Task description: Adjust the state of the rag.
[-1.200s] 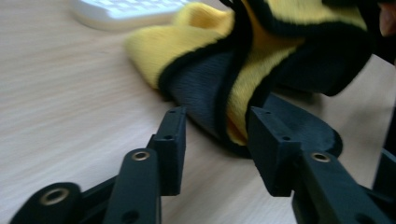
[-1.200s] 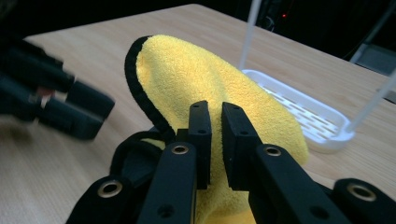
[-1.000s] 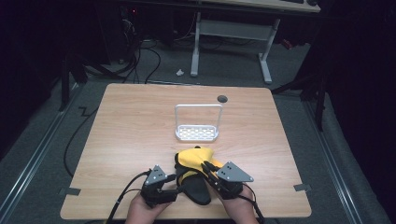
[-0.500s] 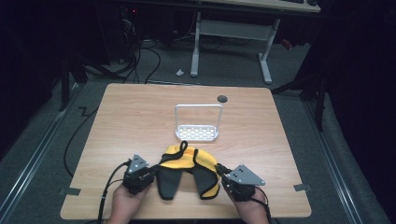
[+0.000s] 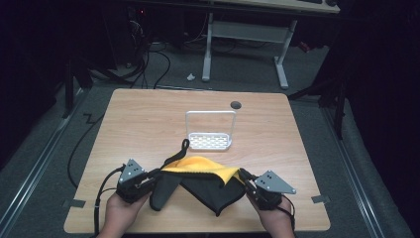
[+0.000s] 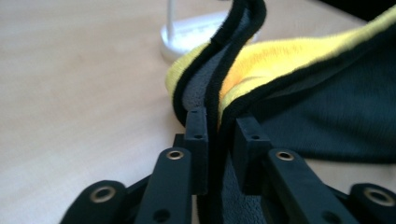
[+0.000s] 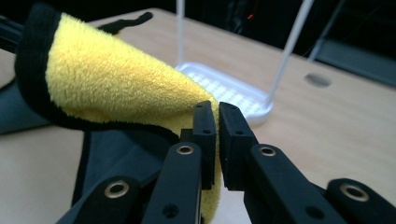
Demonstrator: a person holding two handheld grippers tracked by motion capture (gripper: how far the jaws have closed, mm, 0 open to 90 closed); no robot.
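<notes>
Dark floor and cables surround a wooden table [image 5: 138, 124] where a white wire rack [image 5: 210, 134] stands near the middle. Just in front of the rack, a yellow-and-grey cloth [image 5: 198, 181] hangs stretched between two grippers. On the rack's near left, the left gripper [image 5: 151, 176] has the cloth's black-edged hem between its jaws, which have just been opening slightly. Opposite, the right gripper [image 5: 244, 174] pinches the yellow corner tight.
</notes>
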